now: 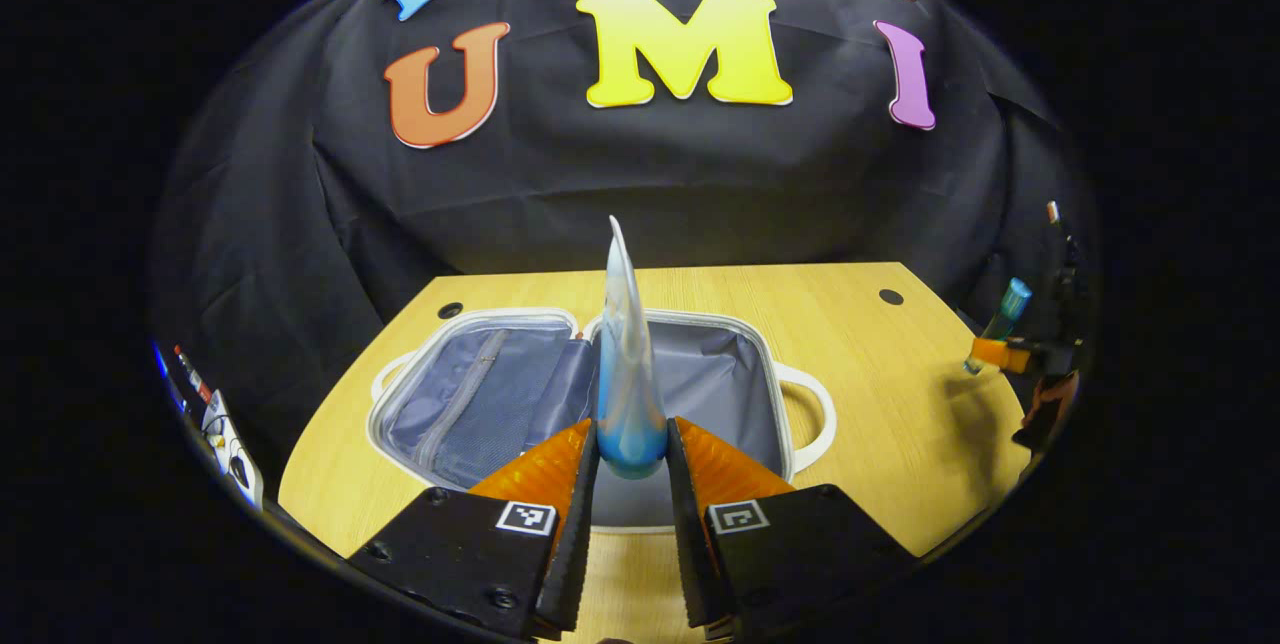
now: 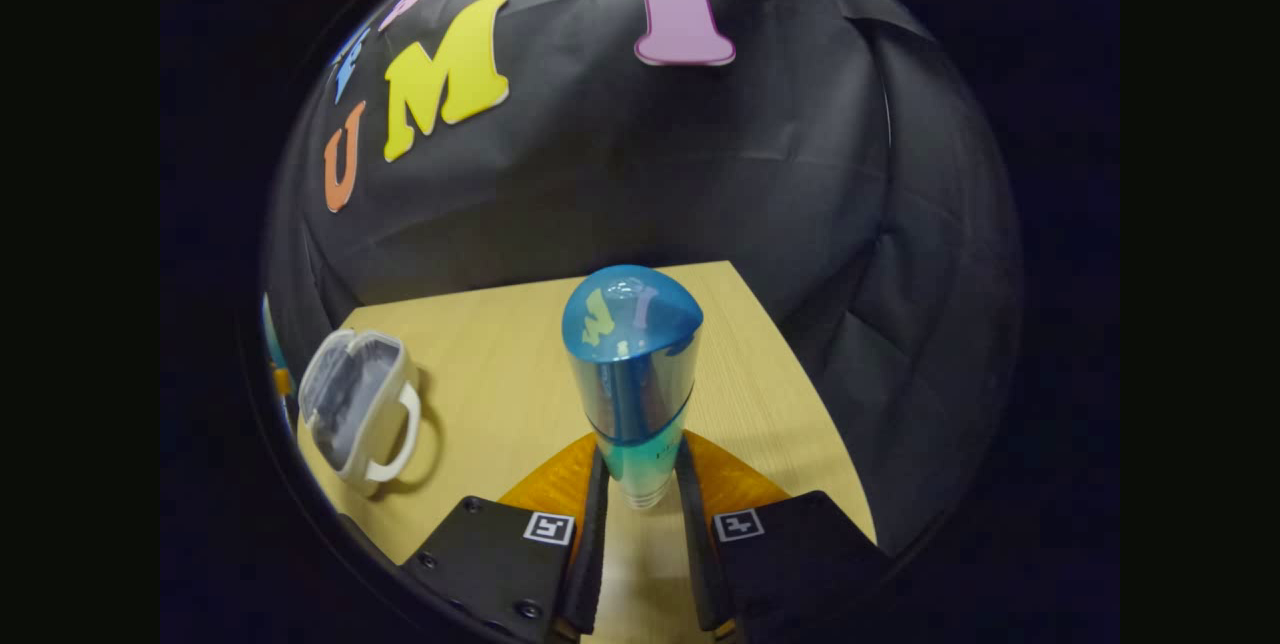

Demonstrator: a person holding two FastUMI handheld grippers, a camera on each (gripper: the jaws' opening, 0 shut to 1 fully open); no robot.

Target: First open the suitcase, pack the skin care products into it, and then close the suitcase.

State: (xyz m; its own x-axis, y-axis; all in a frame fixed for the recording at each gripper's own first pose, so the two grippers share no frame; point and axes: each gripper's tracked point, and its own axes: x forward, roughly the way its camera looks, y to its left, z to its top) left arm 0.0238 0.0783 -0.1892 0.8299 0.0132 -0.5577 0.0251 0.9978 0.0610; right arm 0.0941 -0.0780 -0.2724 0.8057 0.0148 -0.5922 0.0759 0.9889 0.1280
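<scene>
Here the left claw (image 1: 632, 454) is closed on a squeeze tube (image 1: 628, 374), both fingers pressed against its blue lower end while the flat crimped tip points away from the claw, up toward the cloth wall. Just beyond and below the claw lies the suitcase (image 1: 800, 394), open flat on the wooden table (image 1: 900, 424), its two grey-lined halves side by side, a zip pocket in the half left of the claw, a white handle on the rim to the claw's right. In the right gripper view the right claw (image 2: 642, 479) grips a blue bottle (image 2: 635, 374), fingers squeezing its pale lower part, the rounded blue cap pointing forward. The open suitcase (image 2: 355, 404) sits well off to that claw's left, on the table (image 2: 500, 364)
</scene>
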